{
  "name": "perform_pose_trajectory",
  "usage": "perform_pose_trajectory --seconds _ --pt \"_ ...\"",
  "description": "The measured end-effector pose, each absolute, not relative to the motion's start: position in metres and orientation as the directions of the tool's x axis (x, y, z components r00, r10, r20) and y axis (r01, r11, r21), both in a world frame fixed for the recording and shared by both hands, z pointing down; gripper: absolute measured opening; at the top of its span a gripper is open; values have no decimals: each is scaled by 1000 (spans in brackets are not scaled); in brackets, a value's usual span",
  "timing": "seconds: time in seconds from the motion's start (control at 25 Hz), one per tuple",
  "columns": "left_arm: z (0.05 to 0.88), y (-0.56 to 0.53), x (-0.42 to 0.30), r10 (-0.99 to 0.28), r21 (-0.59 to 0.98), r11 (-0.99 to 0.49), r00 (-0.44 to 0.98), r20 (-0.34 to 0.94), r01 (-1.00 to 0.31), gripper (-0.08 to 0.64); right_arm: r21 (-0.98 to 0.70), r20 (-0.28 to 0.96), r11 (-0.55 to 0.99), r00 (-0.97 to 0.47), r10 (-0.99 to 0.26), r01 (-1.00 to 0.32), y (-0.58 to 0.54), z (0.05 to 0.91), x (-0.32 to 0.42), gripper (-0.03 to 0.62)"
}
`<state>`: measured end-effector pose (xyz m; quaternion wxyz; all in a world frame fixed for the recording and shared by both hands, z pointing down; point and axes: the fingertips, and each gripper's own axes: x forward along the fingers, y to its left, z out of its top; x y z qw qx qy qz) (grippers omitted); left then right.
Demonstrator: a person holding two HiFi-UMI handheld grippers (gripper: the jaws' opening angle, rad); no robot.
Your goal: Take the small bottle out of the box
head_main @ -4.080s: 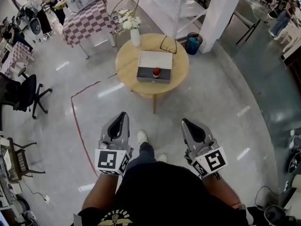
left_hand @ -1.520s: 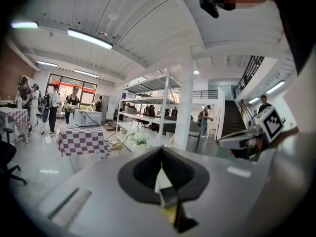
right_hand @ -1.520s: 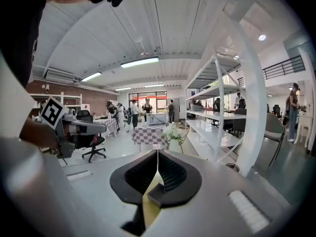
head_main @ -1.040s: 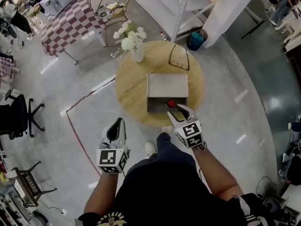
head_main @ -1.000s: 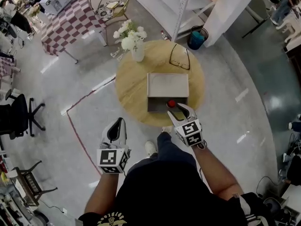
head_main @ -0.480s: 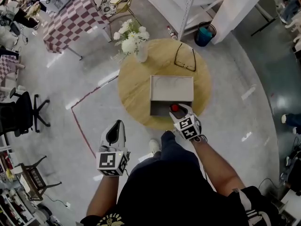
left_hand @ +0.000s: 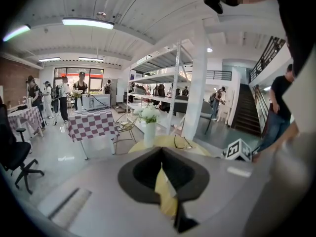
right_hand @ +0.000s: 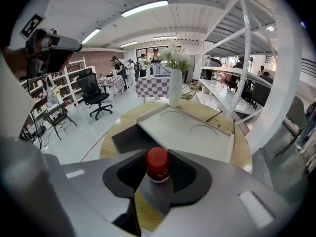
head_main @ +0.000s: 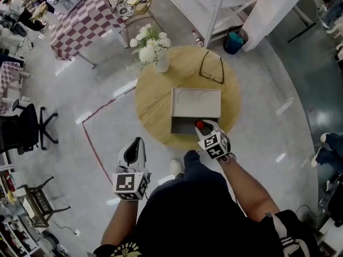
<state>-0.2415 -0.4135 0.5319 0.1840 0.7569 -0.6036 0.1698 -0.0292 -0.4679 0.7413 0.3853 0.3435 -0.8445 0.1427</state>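
Observation:
A small bottle with a red cap (head_main: 199, 125) stands in the open front part of a grey box (head_main: 195, 103) on a round wooden table (head_main: 153, 98). My right gripper (head_main: 206, 128) reaches into that opening from the near side. In the right gripper view the red cap (right_hand: 157, 164) sits between the dark pads, and the right gripper (right_hand: 157, 176) has just been closing on it, both pads against the cap. My left gripper (head_main: 136, 148) hangs over the floor to the left of the table, away from the box. The left gripper (left_hand: 163, 164) holds nothing, its tips together.
A white vase of flowers (head_main: 161, 63) and a pair of glasses (head_main: 213, 68) lie on the table behind the box. A teal bin (head_main: 234, 40), a white shelf post, a checked table (head_main: 88, 23) and an office chair (head_main: 21, 130) stand around. Red tape runs across the floor.
The right gripper has sunk from just above the box's front edge down around the red-capped bottle. The left gripper has stayed nearly in place.

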Motion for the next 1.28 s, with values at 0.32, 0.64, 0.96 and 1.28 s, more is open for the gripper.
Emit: perform_pose_trajectory --seconds 0.32,0.64,0.96,1.28 --pt "514 -412 -234 -871 87 -231 246 426 -969 0 51 696 721 -493 -522 -691 -466 686 -23 140" --pt "485 -411 -216 -891 133 -263 293 346 -956 0 93 604 727 -542 -584 -680 -454 566 -19 140" --pt "453 -408 -206 -904 123 -314 336 266 -941 0 70 506 750 -624 -595 -658 -437 445 -27 140" --pt "425 -403 -205 -913 123 -327 347 217 -937 0 116 424 745 -646 -635 -656 -431 361 -21 138"
